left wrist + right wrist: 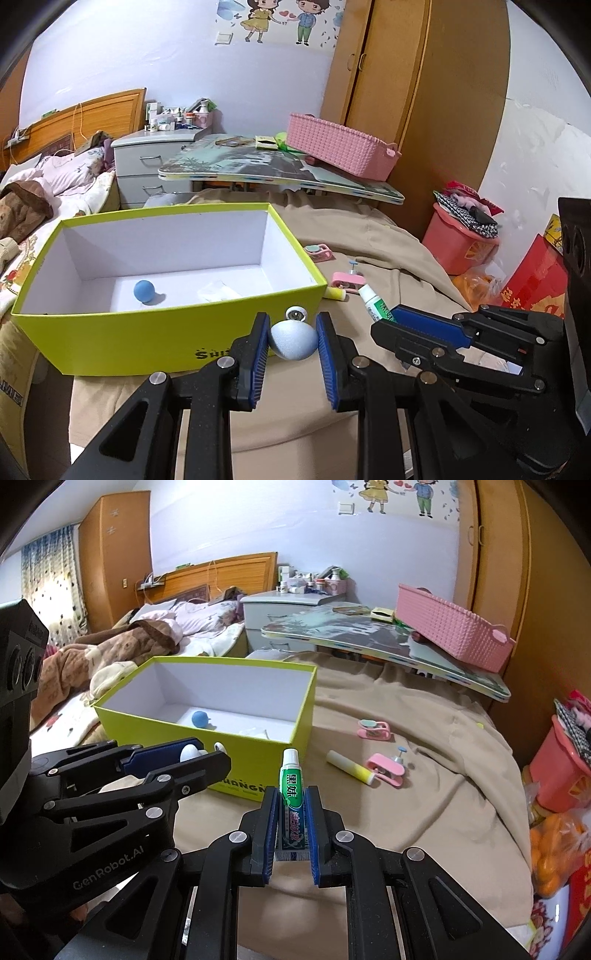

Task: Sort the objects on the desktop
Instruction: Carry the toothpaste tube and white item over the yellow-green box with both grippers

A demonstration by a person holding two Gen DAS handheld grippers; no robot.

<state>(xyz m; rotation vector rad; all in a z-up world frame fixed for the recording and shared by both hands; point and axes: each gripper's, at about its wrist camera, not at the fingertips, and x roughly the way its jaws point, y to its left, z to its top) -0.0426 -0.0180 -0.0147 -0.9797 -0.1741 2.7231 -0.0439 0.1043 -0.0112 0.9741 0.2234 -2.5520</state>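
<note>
The left gripper [292,341] has its jaws closed on a pale blue ball [293,339], which sits between the blue pads [258,356] near the tips. In the right wrist view this gripper [199,753] lies at the left side and reaches toward the right. The right gripper [291,812] has its jaws closed on a green tube [291,797], whose white cap points forward past the tips. In the left wrist view the right gripper [388,319] comes in from the right, just beside the left one.
</note>
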